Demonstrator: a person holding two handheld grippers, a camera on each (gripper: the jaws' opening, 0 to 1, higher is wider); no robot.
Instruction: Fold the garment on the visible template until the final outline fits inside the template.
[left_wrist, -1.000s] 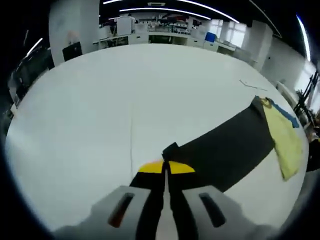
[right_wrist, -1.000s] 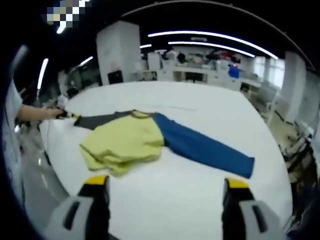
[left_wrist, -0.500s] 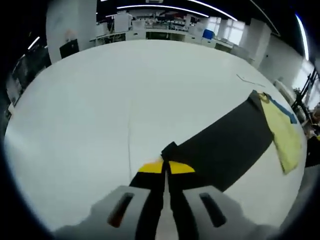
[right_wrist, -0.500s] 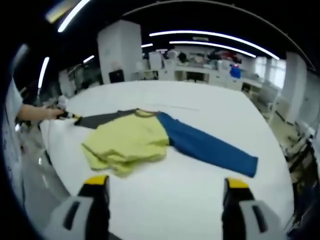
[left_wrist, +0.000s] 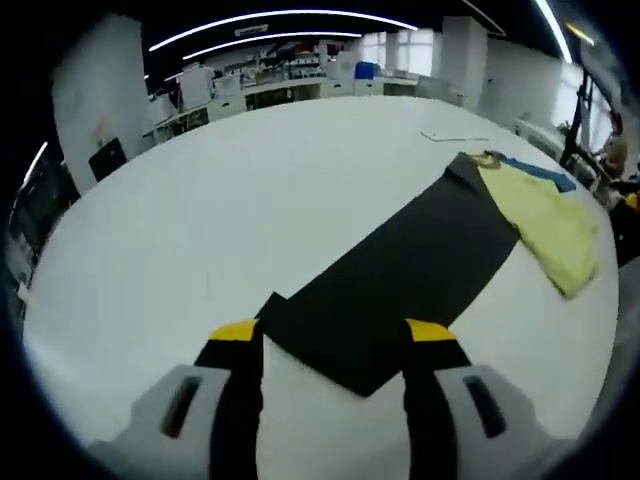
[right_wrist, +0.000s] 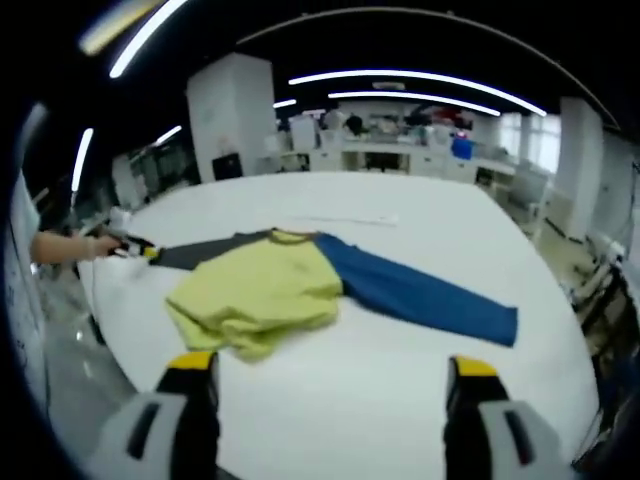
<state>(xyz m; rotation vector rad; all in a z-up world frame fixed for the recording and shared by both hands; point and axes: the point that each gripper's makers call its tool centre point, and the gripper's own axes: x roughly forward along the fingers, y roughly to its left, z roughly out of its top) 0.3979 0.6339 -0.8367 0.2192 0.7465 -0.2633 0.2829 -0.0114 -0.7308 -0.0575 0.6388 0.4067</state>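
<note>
**Dark sleeve laid out flat, both grippers free**

The garment (right_wrist: 270, 290) lies on the white table (left_wrist: 250, 180): yellow body bunched in the middle, dark sleeve (left_wrist: 400, 270) stretched toward the left gripper (left_wrist: 332, 335), blue sleeve (right_wrist: 420, 295) running out toward 3 o'clock in the right gripper view.

To fold well, I judge the next grasp should take the dark cuff by its corner, lift it low and carry it across the yellow body so no crease drags; the rumpled hem wants smoothing first. No template outline is discernible.

The left gripper hovers over the cuff at 6 o'clock, jaws spread, holding nothing. The right gripper (right_wrist: 330, 370) hangs back from the shirt, jaws wide apart. A hand (right_wrist: 85, 243) shows at 9 o'clock.
</note>
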